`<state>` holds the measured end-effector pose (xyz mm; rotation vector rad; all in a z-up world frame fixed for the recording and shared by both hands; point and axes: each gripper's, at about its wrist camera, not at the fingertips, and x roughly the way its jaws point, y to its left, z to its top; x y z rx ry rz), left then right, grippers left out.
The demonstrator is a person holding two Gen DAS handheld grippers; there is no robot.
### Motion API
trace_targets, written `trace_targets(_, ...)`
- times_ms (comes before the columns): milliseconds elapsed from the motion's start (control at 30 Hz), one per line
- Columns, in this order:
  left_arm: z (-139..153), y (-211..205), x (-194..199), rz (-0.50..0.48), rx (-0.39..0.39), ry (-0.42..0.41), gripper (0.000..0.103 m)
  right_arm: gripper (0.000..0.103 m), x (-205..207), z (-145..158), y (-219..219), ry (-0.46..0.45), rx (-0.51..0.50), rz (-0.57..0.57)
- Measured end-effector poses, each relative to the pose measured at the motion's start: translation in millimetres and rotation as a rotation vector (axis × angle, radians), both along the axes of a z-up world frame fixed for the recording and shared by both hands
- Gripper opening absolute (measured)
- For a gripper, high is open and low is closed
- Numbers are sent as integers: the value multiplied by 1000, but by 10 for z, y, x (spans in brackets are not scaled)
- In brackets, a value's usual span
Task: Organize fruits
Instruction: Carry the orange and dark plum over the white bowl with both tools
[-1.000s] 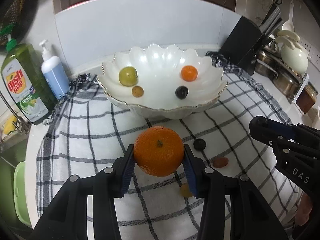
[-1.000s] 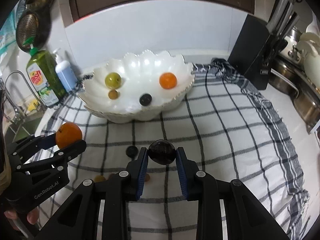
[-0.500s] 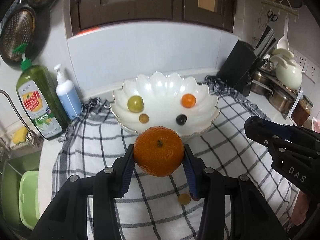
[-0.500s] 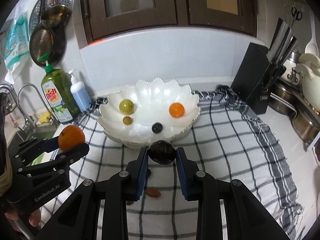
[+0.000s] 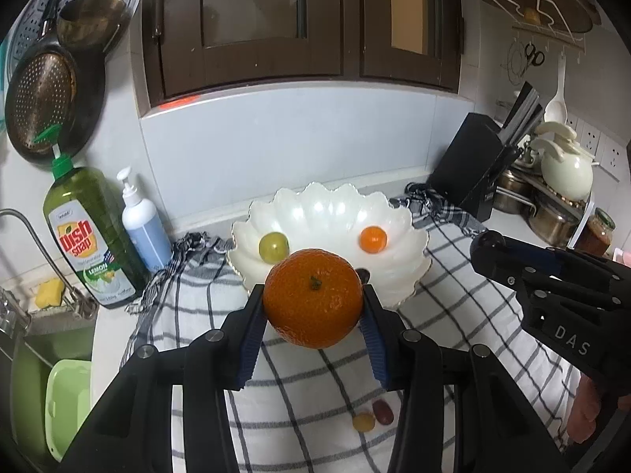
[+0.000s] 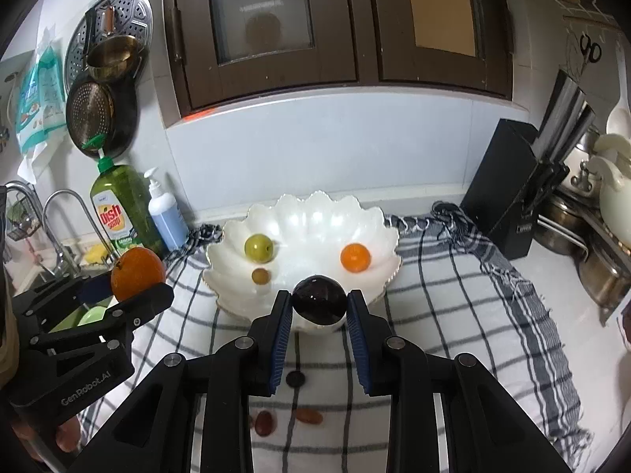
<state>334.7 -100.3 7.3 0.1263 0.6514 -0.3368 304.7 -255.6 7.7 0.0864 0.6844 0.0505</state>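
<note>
I have the left gripper [image 5: 313, 307] clenched on the orange [image 5: 312, 297] and the right gripper [image 6: 319, 309] on a dark plum [image 6: 319, 301], both raised before the scalloped white bowl [image 6: 378, 232]; releasing short of its rim could send either fruit rolling across the checked cloth [image 6: 453, 295].

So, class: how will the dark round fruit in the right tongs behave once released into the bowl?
The dark fruit looks smooth and glossy, so probably slippery. Being round, it would likely roll down the white bowl toward its middle.

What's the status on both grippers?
Left hand-held gripper shut on orange. Right hand-held gripper shut on dark fruit. Bowl ahead, nothing blocking.
</note>
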Motion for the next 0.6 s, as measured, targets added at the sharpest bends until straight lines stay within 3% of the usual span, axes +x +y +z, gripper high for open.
trace_targets(600, 178, -179, 530, 4, 19, -21, 46, 30, 701, 72, -91, 25, 3, 22)
